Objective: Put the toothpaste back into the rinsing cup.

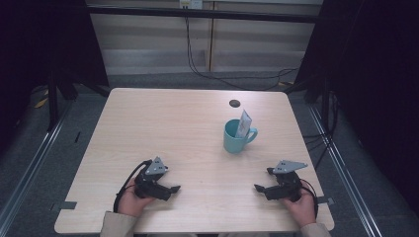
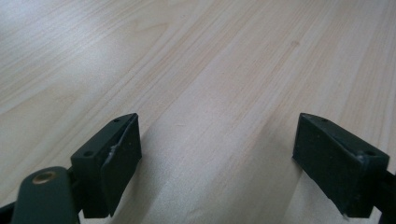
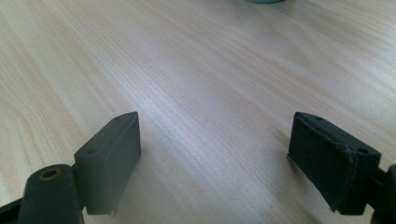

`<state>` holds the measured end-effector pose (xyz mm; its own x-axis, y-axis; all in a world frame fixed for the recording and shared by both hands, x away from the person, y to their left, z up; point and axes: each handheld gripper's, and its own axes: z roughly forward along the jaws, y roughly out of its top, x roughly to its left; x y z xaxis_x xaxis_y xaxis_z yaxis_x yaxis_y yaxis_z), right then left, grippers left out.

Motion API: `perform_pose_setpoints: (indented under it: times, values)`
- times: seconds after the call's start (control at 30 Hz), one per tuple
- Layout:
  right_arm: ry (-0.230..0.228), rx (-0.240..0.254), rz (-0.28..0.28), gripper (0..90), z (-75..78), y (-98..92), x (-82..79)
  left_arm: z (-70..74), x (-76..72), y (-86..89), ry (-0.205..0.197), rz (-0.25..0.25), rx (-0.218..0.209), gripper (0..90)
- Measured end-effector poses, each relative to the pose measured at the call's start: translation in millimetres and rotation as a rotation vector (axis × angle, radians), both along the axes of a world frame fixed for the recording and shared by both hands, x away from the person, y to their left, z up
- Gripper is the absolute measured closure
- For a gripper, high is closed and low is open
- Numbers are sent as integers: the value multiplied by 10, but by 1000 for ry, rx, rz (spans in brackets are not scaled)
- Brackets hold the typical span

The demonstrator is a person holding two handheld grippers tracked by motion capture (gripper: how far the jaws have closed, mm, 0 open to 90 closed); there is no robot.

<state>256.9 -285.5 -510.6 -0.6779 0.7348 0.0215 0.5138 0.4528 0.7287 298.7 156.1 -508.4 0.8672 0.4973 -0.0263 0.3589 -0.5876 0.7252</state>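
A teal mug [image 1: 236, 137] stands right of the table's middle, handle to the right, with a small pale packet [image 1: 243, 123] standing upright in it. My left gripper [image 1: 173, 189] rests near the front left edge, held by a hand, its jaws open over bare wood [image 2: 217, 154]. Near the front right edge lies my right gripper [image 1: 259, 188], also hand-held and open, with nothing between its jaws [image 3: 215, 154]. The mug's base [image 3: 265, 1] peeks in at the top of the right gripper view. Both grippers sit well in front of the mug.
The light wooden table [image 1: 163, 123] has a small dark round hole [image 1: 234, 103] behind the mug. Black frame posts stand at the far corners, and cables [image 1: 207, 74] trail on the grey floor beyond the far edge.
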Motion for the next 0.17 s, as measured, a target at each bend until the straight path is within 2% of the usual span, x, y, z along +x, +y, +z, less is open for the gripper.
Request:
perform_pose_setpoints:
  times: [0.17]
  values:
    - [1, 0, -1, 161, 0, 0, 0, -1, -1, -1, 1, 3, -4, 149]
